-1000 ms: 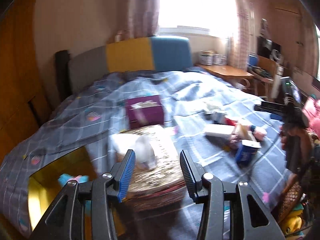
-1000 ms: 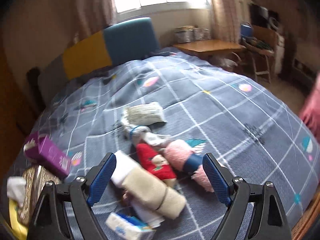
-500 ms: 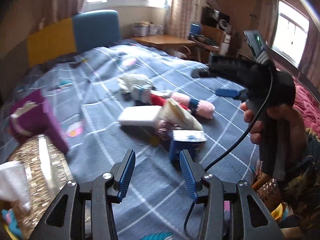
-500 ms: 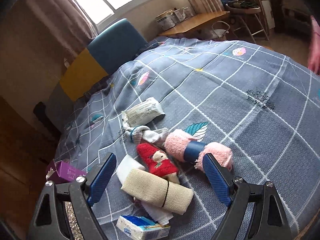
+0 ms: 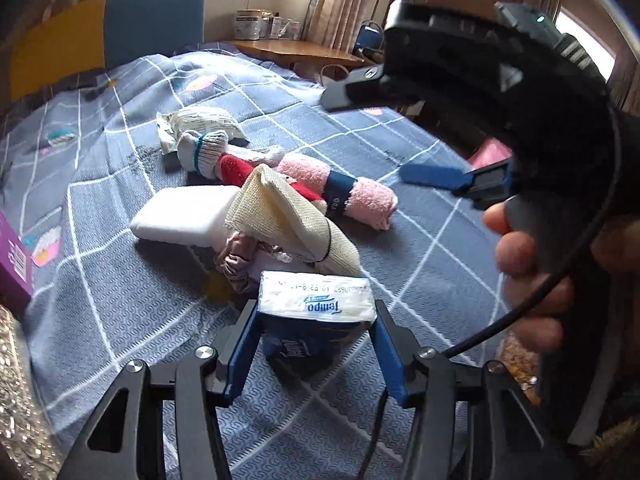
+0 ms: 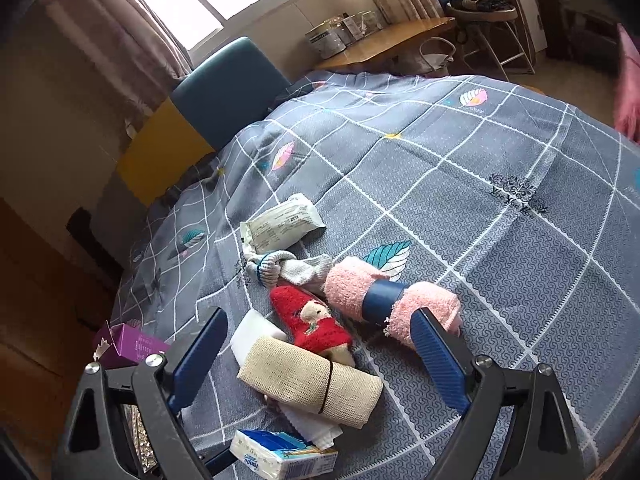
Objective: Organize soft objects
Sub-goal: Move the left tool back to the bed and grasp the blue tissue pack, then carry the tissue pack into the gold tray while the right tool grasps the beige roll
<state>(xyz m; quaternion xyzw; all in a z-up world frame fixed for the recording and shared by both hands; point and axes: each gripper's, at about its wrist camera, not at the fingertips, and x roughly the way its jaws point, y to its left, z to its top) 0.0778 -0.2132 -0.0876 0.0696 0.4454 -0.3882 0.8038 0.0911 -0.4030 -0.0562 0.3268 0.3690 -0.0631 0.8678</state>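
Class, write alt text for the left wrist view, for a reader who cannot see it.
The left gripper, jaws opening, straddles a tissue pack on a grey checked quilt. Behind lie a beige bandage roll, white sponge, red sock and pink towel roll; the right gripper hovers at right.

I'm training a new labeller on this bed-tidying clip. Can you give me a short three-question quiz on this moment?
1. True or false: the tissue pack lies between the left gripper fingers.
2. Which band circles the pink towel? A red, B dark blue, C white.
3. What loops around the beige bandage roll?

Key: 1 true. 2 B. 3 A thin black band.
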